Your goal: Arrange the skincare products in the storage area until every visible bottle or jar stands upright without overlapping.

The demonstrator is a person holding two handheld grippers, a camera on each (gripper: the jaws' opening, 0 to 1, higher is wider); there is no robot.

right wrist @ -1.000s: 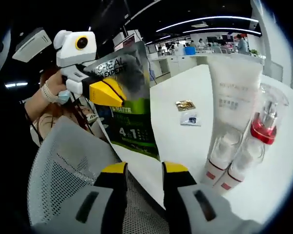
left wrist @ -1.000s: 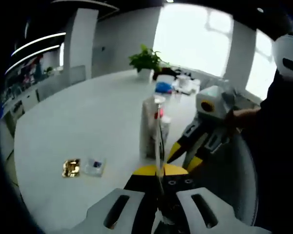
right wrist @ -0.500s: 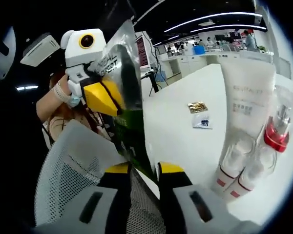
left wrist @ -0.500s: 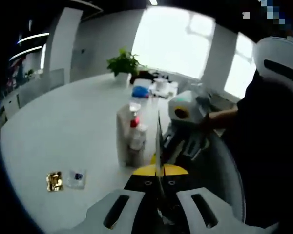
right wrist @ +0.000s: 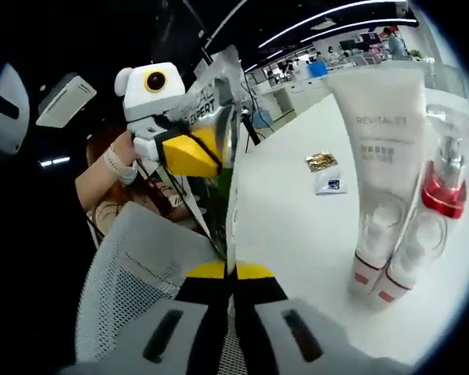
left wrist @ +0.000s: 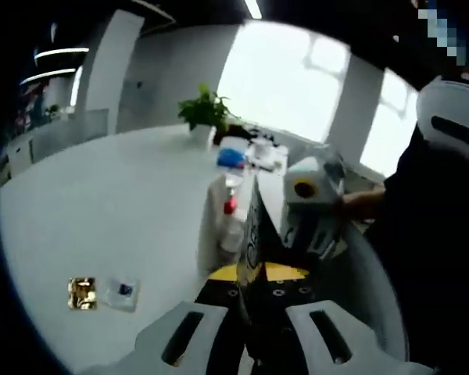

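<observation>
Both tools grip one flat sachet pack (right wrist: 211, 125) and hold it in the air off the tabletop (right wrist: 289, 219) edge, above a mesh chair (right wrist: 133, 266). In the right gripper view the left tool (right wrist: 207, 148) is clenched on the pack's upper part, while the right tool (right wrist: 233, 273) has its jaws closed together on the lower edge. In the left gripper view the left tool (left wrist: 254, 273) grips the pack (left wrist: 254, 226) edge-on, with the right tool (left wrist: 313, 211) close behind it. A white tube (right wrist: 379, 156) stands upright on its cap on the tabletop, touching a clear pump bottle (right wrist: 438, 195) with a red collar. Two small sachets (right wrist: 324, 172) lie flat, well apart from them. The step in hand looks like carrying the pack toward the standing group. The next move probably calls for lowering it beside the tube without knocking it, then setting it on its bottom edge so it stands alone. A thin pack may flop once released.
</observation>
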